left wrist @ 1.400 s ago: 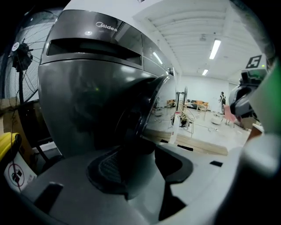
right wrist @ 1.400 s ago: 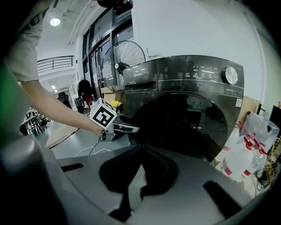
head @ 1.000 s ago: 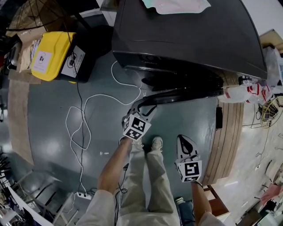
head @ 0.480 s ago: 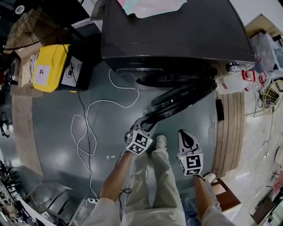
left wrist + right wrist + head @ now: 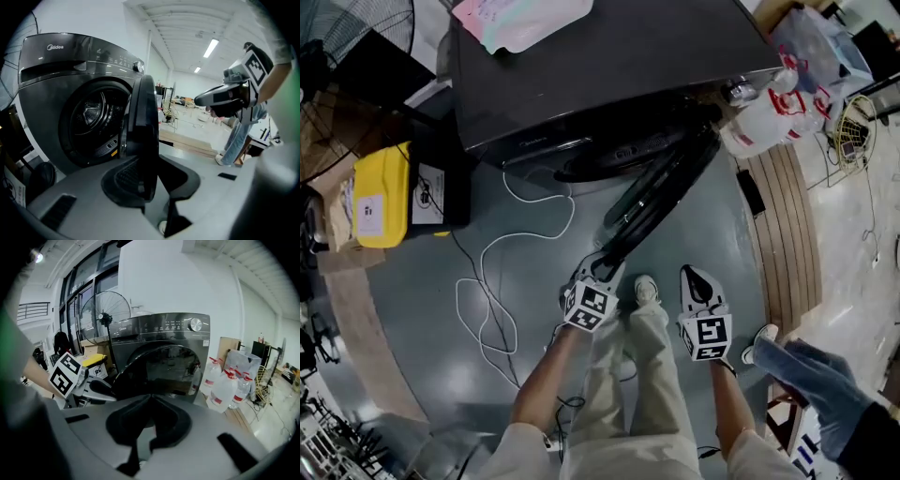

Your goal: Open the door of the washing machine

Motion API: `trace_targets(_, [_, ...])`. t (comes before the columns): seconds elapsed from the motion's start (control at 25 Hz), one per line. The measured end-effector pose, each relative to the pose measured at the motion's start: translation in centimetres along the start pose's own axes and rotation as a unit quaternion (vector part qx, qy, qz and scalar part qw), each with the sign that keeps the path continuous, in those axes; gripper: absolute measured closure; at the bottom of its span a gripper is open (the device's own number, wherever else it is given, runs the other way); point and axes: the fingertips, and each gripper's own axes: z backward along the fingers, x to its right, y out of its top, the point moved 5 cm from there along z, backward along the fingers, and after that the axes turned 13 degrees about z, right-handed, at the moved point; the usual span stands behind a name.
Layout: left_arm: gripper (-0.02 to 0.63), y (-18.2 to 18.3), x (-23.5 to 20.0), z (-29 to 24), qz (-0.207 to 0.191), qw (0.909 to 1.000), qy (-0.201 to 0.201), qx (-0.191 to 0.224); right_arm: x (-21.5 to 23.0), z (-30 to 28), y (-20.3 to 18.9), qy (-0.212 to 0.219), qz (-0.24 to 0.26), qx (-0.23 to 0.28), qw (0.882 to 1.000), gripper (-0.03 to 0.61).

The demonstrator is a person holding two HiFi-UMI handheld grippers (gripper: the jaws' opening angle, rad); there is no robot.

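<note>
Partly vis.: drum (image 5: 91, 111) behind half-open door (image 5: 145, 123).

Beige trousers (image 5: 633, 394), white sneaker (image 5: 645, 288), pale short sleeves (image 5: 508, 450).

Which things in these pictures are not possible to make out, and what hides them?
- Left gripper view: right part of the drum, behind the door.
- Head view: the drum's inside, under the washing machine top.
- Right gripper view: control panel print, too small.
- Head view: a second person's leg, cut off by the right edge.
</note>
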Motion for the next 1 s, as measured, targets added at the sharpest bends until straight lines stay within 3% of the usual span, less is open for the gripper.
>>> trace_targets(0.56, [0.512, -0.6, 5.7, -0.9, -0.035, 0.9943, -0.089, -0.049, 1.4, 5.2, -2.7, -0.106, -0.069, -0.022, 0.992, 0.581])
trace_targets(1.0, [0.498, -0.8, 12.9, -3.4, -0.047, 0.9898, -0.114, -0.07, 3.8, 10.8, -7.6, -0.153, -0.114, -0.044, 0.981, 0.58])
